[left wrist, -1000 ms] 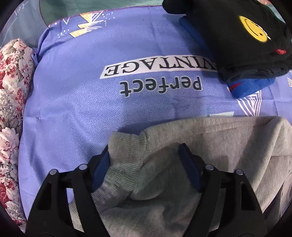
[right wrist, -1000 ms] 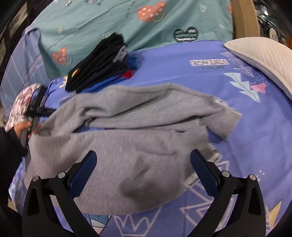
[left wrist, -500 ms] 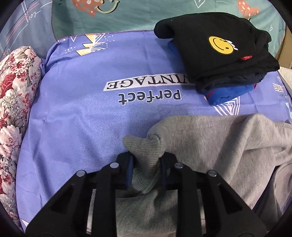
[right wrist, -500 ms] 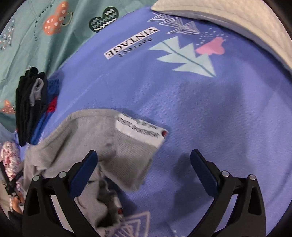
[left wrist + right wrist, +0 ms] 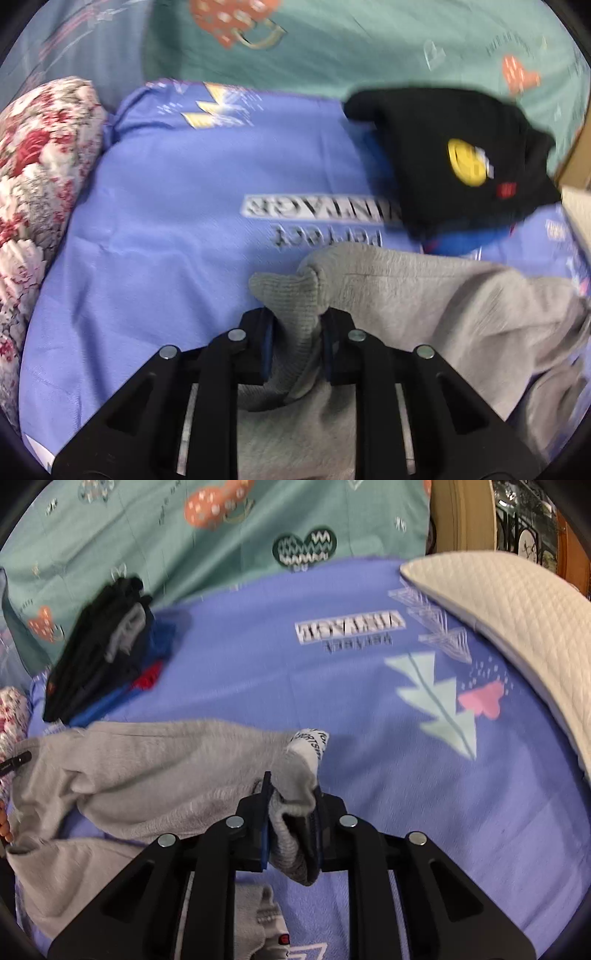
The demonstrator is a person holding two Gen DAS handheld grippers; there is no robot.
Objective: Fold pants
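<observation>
Grey sweatpants (image 5: 424, 295) lie bunched on a blue printed bed sheet (image 5: 166, 229). My left gripper (image 5: 295, 325) is shut on a ribbed grey cuff of the pants. In the right wrist view the pants (image 5: 147, 760) stretch to the left. My right gripper (image 5: 291, 805) is shut on the ribbed waistband, where a white printed label (image 5: 310, 742) sticks up. The held cloth is lifted a little off the sheet.
A stack of folded black and blue clothes (image 5: 454, 162) with a yellow smiley lies at the back; it also shows in the right wrist view (image 5: 107, 653). A floral pillow (image 5: 37, 177) is at the left. A white quilted pillow (image 5: 517, 627) is at the right. A teal sheet (image 5: 221, 528) hangs behind.
My right gripper has closed on the waistband by the label. My left gripper stays shut on the cuff and has moved towards the folded stack. The pants are pulled out longer.
</observation>
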